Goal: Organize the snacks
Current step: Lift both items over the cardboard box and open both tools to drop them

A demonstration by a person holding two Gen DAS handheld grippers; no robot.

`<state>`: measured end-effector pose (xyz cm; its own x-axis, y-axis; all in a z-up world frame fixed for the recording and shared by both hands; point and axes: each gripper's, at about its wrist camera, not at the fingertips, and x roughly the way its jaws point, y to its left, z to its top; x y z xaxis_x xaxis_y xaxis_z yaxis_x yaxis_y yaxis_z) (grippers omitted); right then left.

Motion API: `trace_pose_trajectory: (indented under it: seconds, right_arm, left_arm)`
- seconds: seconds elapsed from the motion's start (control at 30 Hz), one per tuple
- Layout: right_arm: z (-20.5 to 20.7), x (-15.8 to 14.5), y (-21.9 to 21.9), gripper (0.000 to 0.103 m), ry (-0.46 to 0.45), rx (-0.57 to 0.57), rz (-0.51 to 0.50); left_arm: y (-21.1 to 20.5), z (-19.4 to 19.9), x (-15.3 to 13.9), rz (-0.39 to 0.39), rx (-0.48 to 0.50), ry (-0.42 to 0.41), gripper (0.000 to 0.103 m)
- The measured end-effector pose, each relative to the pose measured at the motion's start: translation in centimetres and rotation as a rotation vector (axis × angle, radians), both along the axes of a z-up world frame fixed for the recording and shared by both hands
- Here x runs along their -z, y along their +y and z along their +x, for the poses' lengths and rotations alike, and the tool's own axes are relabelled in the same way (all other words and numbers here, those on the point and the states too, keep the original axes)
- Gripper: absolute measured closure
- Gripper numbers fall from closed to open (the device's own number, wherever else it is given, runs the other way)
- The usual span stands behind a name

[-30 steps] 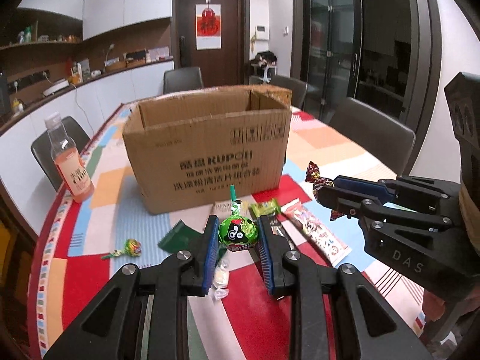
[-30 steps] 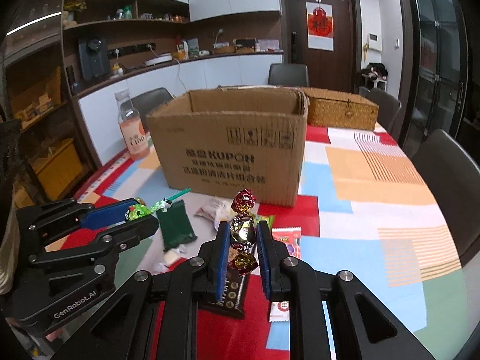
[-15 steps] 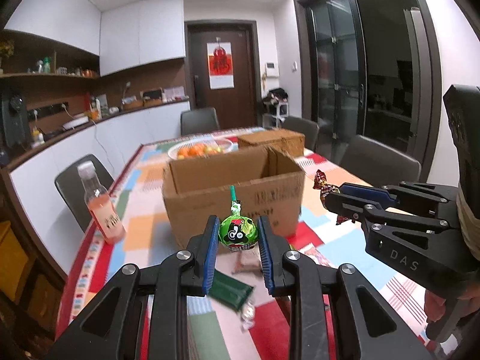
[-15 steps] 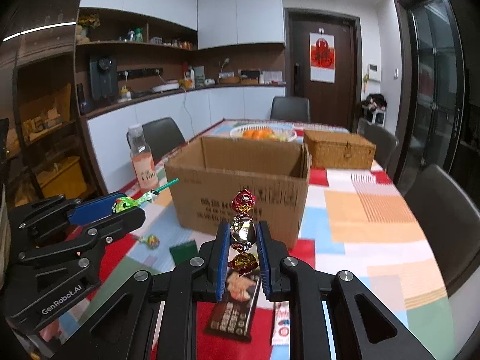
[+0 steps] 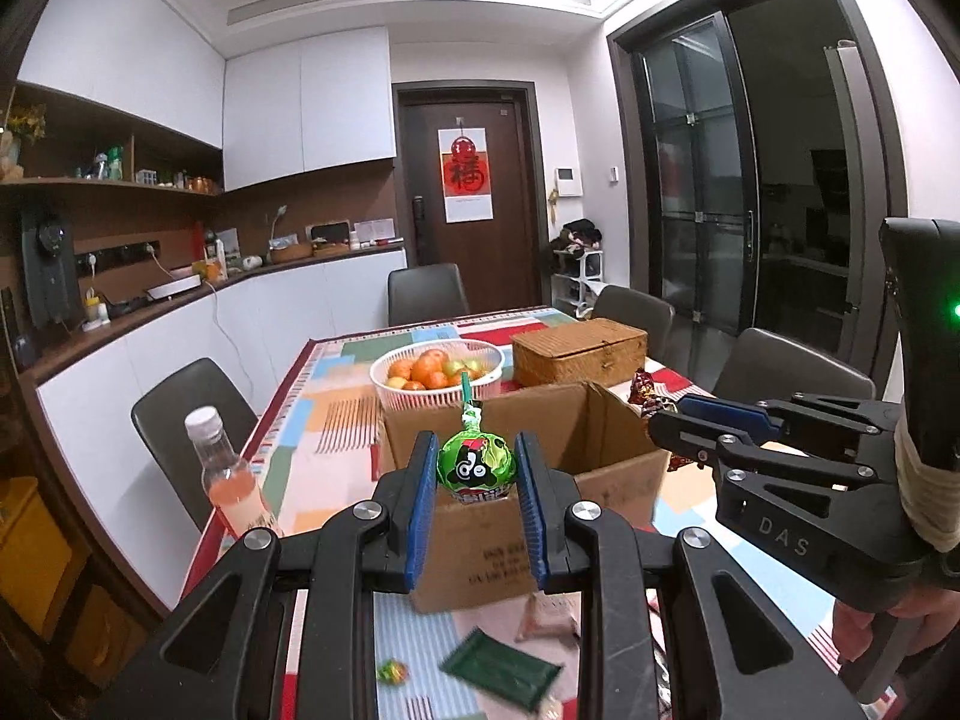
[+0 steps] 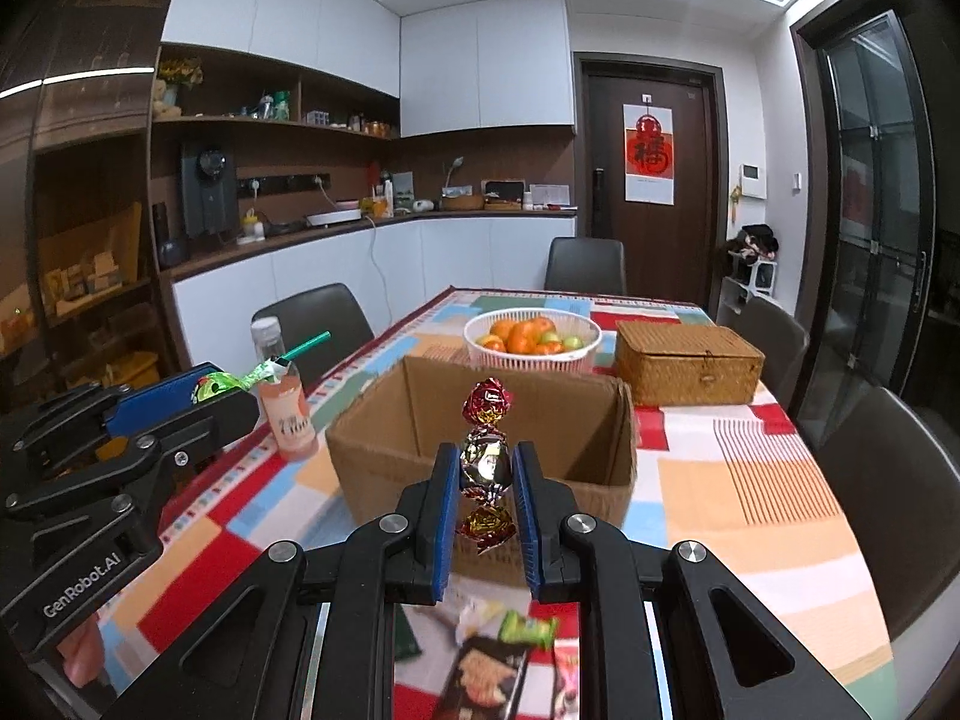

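My left gripper (image 5: 476,468) is shut on a green lollipop (image 5: 476,464), held in the air just short of the near wall of the open cardboard box (image 5: 516,516). My right gripper (image 6: 486,471) is shut on a red and silver twisted candy (image 6: 486,459), also raised in front of the box (image 6: 384,444). The box looks empty inside. The right gripper shows at the right of the left wrist view (image 5: 666,420); the left gripper shows at the left of the right wrist view (image 6: 234,396). Loose snacks lie on the table below: a dark green packet (image 5: 501,669), a small candy (image 5: 391,672), a dark snack bar (image 6: 480,678).
A pink drink bottle (image 5: 231,480) stands left of the box. A white basket of fruit (image 5: 437,373) and a wicker box (image 5: 579,351) stand behind it. Chairs surround the table with the coloured patchwork cloth (image 6: 750,480). A counter runs along the left wall.
Both grippers have risen and tilted up with their candies. The box opening and the fruit basket behind it have come into view; the loose snacks have dropped to the frame bottom.
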<state>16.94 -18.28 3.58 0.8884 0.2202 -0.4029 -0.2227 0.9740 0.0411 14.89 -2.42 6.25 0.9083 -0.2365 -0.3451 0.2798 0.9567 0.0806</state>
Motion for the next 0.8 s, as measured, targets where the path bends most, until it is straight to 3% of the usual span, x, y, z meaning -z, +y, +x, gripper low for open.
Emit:
trace_pose_trajectory:
  seconds: [0.23, 0.37, 0.53, 0.6, 0.67, 0.73, 0.8]
  right_arm:
    - [4.1, -0.3, -0.3, 0.084, 0.024, 0.015, 0.009]
    - [6.5, 0.0, -0.3, 0.084, 0.056, 0.019, 0.020]
    - [9.0, 0.9, -0.4, 0.084, 0.106, 0.026, 0.025]
    - [9.8, 1.3, -0.5, 0.084, 0.128, 0.031, 0.020]
    - [10.6, 1.7, -0.5, 0.081, 0.163, 0.038, 0.006]
    - [10.7, 1.9, -0.9, 0.067, 0.181, 0.065, 0.019]
    - [9.9, 2.0, -1.1, 0.067, 0.169, 0.077, 0.027]
  left_arm:
    - [-0.1, 4.9, 0.1, 0.005, -0.015, 0.036, 0.077]
    - [0.0, 8.1, 0.6, -0.039, -0.001, 0.108, 0.077]
    - [-0.5, 10.9, 1.4, -0.035, 0.005, 0.166, 0.076]
    - [-0.7, 11.6, 1.5, -0.020, -0.017, 0.164, 0.071]
    - [-0.7, 11.4, 1.6, -0.018, -0.025, 0.158, 0.058]
    - [-0.5, 10.3, 1.7, -0.011, -0.024, 0.139, 0.053]
    - [-0.6, 9.3, 1.9, 0.008, -0.024, 0.131, 0.050]
